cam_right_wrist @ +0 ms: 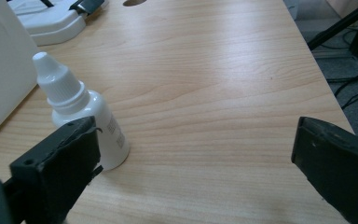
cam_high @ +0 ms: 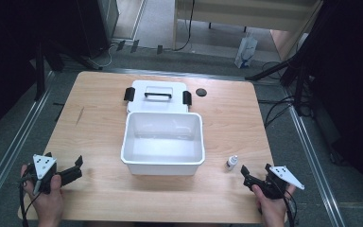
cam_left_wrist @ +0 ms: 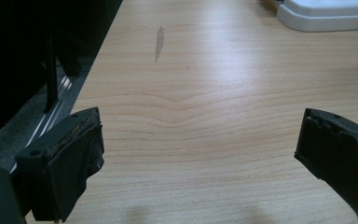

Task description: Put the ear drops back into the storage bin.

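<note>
A small white dropper bottle (cam_high: pixel 232 162) stands upright on the wooden table (cam_high: pixel 99 137), just right of an open white plastic box (cam_high: pixel 163 163). My right gripper (cam_high: pixel 256 168) rests near the front right edge, open, nothing between its jaws. In the right gripper view the bottle (cam_right_wrist: pixel 86 116) stands right beside and just beyond the left jaw of my right gripper (cam_right_wrist: pixel 196 130), outside the gap. My left gripper (cam_high: pixel 64 158) sits at the front left, open and empty; in its own view my left gripper (cam_left_wrist: pixel 200 123) spans bare wood.
The box's white lid (cam_high: pixel 157 97), with black handle and latches, lies flat behind the box. A small black disc (cam_high: pixel 201 92) lies right of the lid. Metal rails and cables run along the floor on both sides of the table.
</note>
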`<state>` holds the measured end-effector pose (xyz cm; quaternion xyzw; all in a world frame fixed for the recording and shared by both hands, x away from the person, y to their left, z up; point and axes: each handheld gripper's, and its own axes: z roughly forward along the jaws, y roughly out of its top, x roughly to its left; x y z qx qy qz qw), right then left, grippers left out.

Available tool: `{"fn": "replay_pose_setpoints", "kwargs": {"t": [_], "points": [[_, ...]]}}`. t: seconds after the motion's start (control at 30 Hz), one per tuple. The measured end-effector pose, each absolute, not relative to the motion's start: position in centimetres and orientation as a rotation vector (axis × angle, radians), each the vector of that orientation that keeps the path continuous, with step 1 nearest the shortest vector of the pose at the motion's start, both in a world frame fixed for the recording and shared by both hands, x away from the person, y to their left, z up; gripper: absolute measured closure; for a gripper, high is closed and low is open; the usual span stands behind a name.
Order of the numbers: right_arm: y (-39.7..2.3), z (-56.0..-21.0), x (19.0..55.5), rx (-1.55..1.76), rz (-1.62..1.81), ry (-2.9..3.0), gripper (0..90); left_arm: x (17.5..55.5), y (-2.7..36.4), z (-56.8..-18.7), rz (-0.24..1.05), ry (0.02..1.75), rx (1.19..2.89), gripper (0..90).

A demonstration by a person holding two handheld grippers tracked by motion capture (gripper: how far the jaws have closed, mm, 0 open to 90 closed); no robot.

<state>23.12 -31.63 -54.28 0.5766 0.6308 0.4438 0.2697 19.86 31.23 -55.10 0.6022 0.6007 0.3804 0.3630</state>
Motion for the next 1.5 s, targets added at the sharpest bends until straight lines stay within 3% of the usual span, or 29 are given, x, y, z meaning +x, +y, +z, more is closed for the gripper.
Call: {"fn": "replay_pose_setpoints", "kwargs": {"t": [0.2, 0.7, 1.1, 1.23, 1.5], "points": [[-31.3, -53.9, 23.0, 1.476, 0.989, 1.814, 4.6, 20.1, 31.0, -55.1, 0.984, 1.547, 1.575, 1.7], [-29.4, -48.3, 25.7, 1.249, 0.717, 2.321, 16.4, 20.1, 31.0, -55.1, 0.984, 1.547, 1.582, 1.7], [-25.8, -46.8, 29.3, 1.203, 0.312, 2.615, 25.9, 20.1, 31.0, -55.1, 0.978, 1.545, 1.58, 1.7], [-24.8, -46.5, 30.1, 1.193, 0.258, 2.698, 33.5, 20.1, 31.1, -55.1, 0.978, 1.546, 1.578, 1.7], [-23.4, -45.6, 31.3, 1.199, 0.137, 2.738, 38.3, 20.2, 31.1, -55.1, 0.972, 1.547, 1.58, 1.7]]}}
